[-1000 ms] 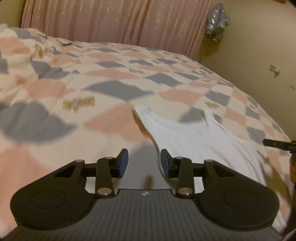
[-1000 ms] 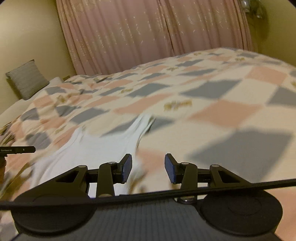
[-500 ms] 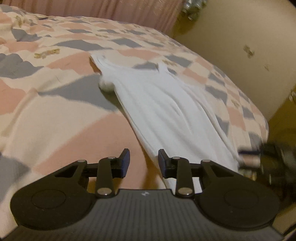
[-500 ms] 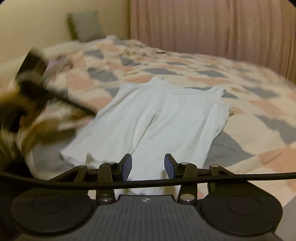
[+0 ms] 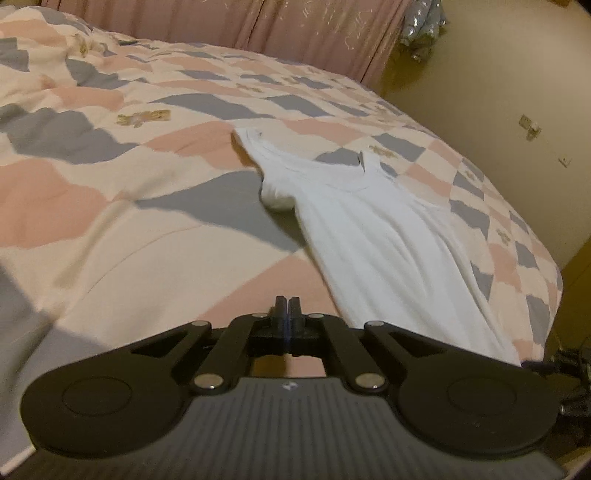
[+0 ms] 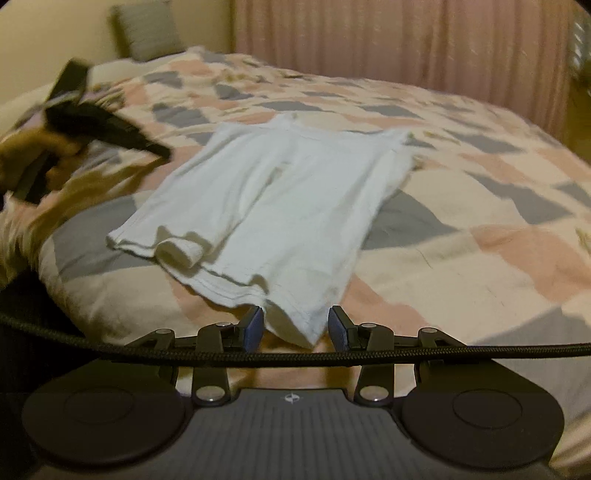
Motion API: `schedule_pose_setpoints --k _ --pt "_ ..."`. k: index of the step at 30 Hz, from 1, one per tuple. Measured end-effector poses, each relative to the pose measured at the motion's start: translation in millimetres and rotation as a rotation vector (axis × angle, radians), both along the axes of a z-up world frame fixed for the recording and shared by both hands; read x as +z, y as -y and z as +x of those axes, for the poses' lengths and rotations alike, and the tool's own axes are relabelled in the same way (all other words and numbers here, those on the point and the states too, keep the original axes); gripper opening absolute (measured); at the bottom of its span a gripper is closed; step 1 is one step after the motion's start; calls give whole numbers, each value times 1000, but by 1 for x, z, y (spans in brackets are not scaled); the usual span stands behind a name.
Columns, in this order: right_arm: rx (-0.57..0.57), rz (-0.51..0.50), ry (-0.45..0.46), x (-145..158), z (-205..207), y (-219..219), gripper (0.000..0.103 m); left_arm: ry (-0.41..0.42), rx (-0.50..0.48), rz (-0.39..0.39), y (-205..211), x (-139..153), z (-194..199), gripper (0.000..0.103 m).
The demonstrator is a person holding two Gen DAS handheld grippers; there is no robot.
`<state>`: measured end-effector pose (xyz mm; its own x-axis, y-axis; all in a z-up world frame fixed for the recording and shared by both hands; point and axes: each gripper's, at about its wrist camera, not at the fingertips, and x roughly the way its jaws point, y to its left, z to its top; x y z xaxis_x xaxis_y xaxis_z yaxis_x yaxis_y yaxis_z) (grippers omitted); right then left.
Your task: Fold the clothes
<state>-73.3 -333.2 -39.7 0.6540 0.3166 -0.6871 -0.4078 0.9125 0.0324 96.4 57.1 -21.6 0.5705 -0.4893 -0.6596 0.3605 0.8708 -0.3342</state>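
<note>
A white sleeveless top (image 6: 295,192) lies flat on the bed, its neck toward the curtain and a rolled fold at its near left hem. My right gripper (image 6: 295,328) is open at the hem, and the top's near corner lies loose between its blue pads. In the left wrist view the top (image 5: 373,236) runs from the middle to the lower right. My left gripper (image 5: 288,306) is shut with nothing in it, low over the bedspread just left of the hem. The right wrist view shows the left gripper (image 6: 107,129) blurred, held by a hand.
The bedspread (image 5: 110,206) is checked in pink, grey and cream. A pink curtain (image 6: 388,40) hangs behind the bed and a grey pillow (image 6: 147,33) leans at its head. The bed's edge (image 5: 554,280) drops off near a beige wall. A black cable (image 6: 295,357) crosses my right gripper.
My left jaws have closed from apart to shut. Both grippers swung round to face the top, and the right one came up to its hem corner.
</note>
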Motion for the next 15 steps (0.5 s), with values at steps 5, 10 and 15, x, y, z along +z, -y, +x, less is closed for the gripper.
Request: schedule_pose_setpoints --k 5,10,15 --pt "-21 -34 20 -1 -6 -3 42 -12 -145 43 17 4 -47 15" --pt "-55 -14 8 -5 -4 -3 39 -83 -257 9 41 -7 -87 25" --pt "-69 -31 16 -8 -3 -1 15 -142 -231 -35 49 -23 -89 25"
